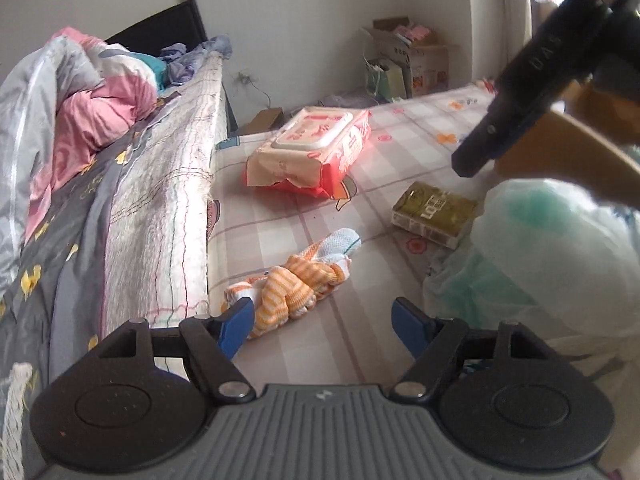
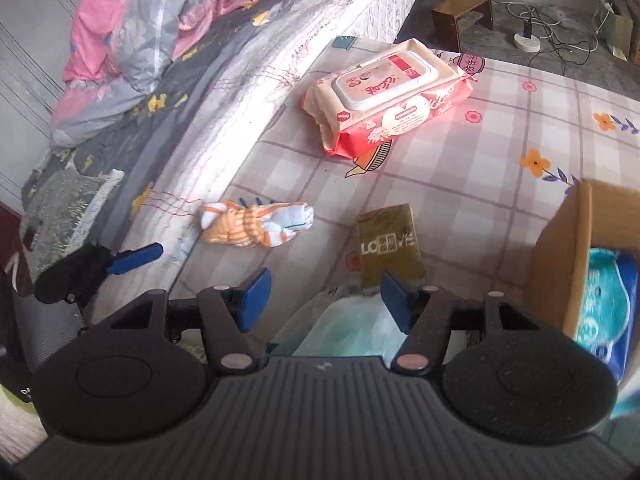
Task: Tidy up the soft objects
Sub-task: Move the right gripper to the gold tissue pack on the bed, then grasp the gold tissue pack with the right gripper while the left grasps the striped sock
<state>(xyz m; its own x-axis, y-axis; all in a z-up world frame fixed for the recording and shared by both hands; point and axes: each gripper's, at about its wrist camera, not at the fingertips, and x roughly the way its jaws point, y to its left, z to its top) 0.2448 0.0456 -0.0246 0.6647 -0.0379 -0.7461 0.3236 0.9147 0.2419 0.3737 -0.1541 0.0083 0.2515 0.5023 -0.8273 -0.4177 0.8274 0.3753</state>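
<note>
With both grippers empty and jaws spread wide, left gripper nearest the knotted orange-striped sock bundle at lower centre: best pinched at the thick knot, then carried toward the cardboard box at right, clear of the right gripper

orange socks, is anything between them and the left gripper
Nothing visible stands in the way. The orange socks lie on the checked sheet just ahead of the left gripper, whose jaws are open and empty. The plastic bag sits off to the right, clear of that path.
</note>
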